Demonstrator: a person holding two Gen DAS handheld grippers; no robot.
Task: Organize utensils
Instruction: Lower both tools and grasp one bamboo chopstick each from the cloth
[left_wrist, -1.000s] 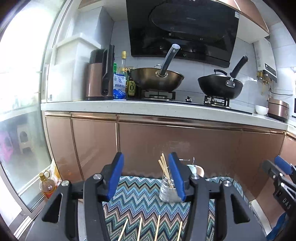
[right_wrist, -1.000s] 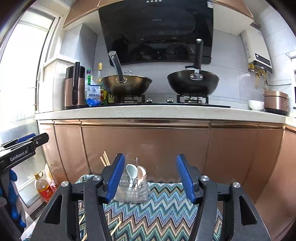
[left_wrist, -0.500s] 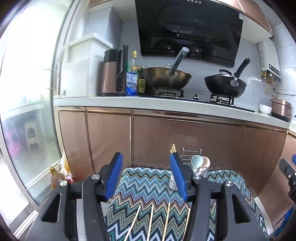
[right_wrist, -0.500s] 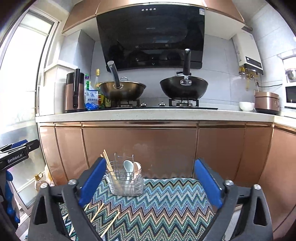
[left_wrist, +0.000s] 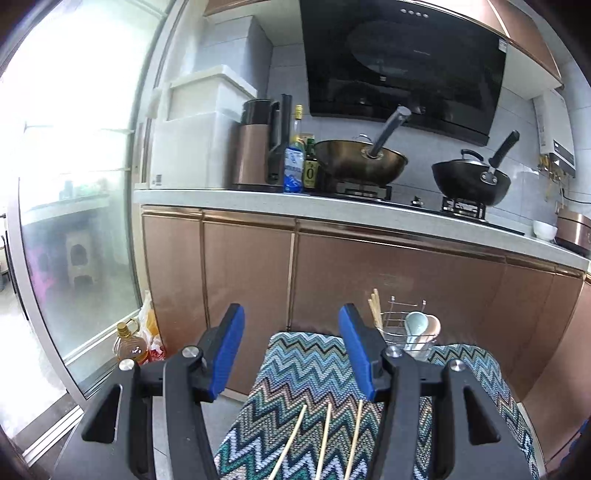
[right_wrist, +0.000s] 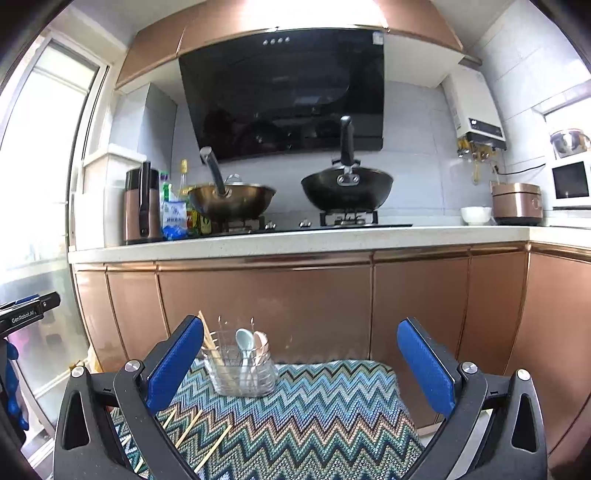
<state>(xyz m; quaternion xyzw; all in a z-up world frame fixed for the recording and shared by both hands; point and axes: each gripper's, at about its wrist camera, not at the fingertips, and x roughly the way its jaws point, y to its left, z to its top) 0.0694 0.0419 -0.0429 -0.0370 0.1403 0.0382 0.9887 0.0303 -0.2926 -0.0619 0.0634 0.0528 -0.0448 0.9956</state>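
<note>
A wire utensil holder (right_wrist: 240, 373) stands near the far edge of a zigzag-patterned cloth (right_wrist: 314, 406). It holds a few chopsticks, a pale blue spoon and a pink spoon. Several loose chopsticks (right_wrist: 192, 428) lie on the cloth at the front left. My right gripper (right_wrist: 300, 328) hovers short of the holder, its jaws opening wide with nothing between the pads. In the left wrist view the holder (left_wrist: 406, 332) sits beyond the right finger, and three chopsticks (left_wrist: 325, 439) lie below my left gripper (left_wrist: 290, 317), which is open and empty over the cloth (left_wrist: 306, 369).
Copper cabinet doors (right_wrist: 266, 302) rise just behind the cloth, under a white counter (right_wrist: 295, 240) with two woks and a kettle. A glass sliding door (left_wrist: 74, 221) is on the left, with an oil bottle (left_wrist: 129, 345) on the floor beside it.
Both grippers have drawn back from the holder, which looks smaller and farther off. The right jaws have spread much wider. The left view has swung left, and the right gripper has left it.
</note>
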